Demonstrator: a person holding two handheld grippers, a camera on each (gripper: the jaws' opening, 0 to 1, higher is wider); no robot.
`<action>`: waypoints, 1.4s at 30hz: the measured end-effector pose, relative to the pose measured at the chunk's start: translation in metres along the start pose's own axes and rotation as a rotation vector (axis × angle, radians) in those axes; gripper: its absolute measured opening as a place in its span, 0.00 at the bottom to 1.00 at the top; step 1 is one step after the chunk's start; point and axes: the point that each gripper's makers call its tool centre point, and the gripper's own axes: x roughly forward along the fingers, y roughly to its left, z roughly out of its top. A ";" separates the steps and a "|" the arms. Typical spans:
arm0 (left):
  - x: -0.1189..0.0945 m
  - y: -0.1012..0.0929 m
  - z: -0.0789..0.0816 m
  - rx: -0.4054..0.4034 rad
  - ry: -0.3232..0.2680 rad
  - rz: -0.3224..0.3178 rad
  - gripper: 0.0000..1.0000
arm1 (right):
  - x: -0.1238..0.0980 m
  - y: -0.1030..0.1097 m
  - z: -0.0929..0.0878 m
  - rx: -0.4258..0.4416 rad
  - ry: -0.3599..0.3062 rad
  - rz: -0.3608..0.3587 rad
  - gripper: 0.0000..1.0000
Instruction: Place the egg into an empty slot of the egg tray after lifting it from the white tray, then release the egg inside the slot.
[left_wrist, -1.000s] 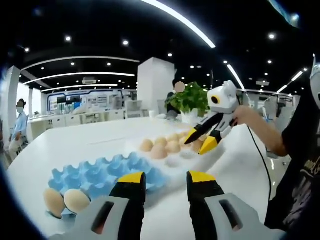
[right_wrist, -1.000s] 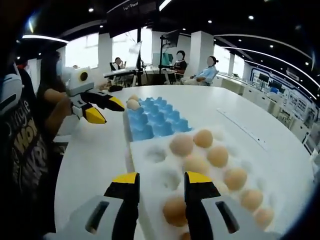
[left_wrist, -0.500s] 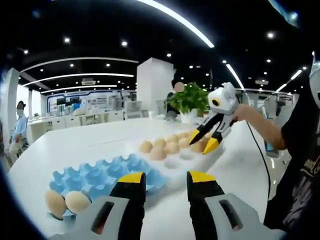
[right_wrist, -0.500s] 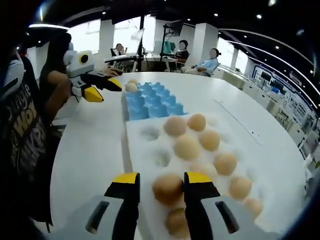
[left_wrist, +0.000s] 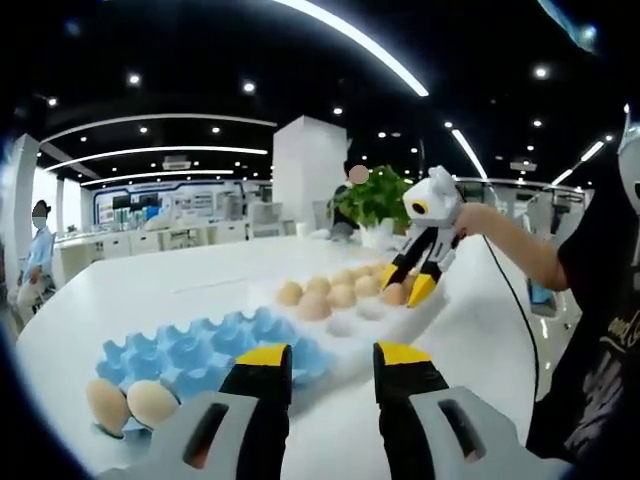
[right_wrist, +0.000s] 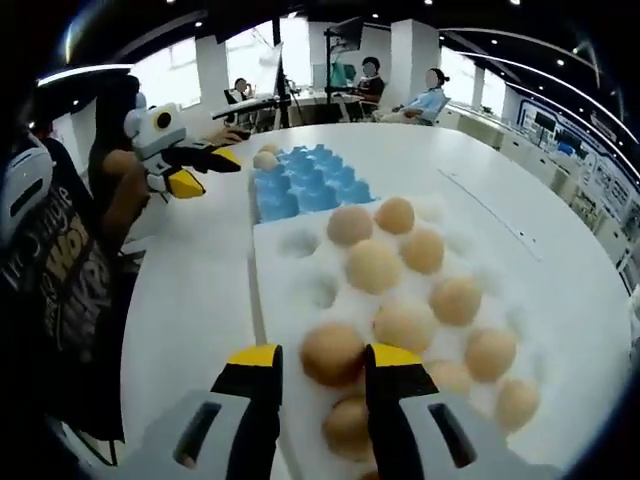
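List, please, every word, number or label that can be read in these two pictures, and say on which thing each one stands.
"WOW": yellow print on the person's black shirt, in the right gripper view; the line above it is cut off and I cannot read it with certainty.
Pale print on the shirt's edge in the left gripper view: too partial to read.
Eggs, white tray, blue egg tray, both grippers: no text visible.

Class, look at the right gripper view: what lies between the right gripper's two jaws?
In the right gripper view, a brown egg sits between the open jaws of the right gripper, resting in the white tray. Whether the jaws touch it cannot be told.
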 end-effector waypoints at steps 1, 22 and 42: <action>0.000 -0.001 0.000 0.000 0.000 -0.002 0.33 | -0.001 -0.002 0.000 0.007 -0.009 0.004 0.30; -0.002 -0.001 -0.001 -0.007 -0.002 -0.004 0.33 | -0.002 -0.008 0.003 0.057 -0.081 -0.048 0.26; -0.004 -0.002 -0.003 -0.020 -0.003 -0.008 0.33 | -0.006 -0.004 0.010 0.047 -0.088 -0.067 0.26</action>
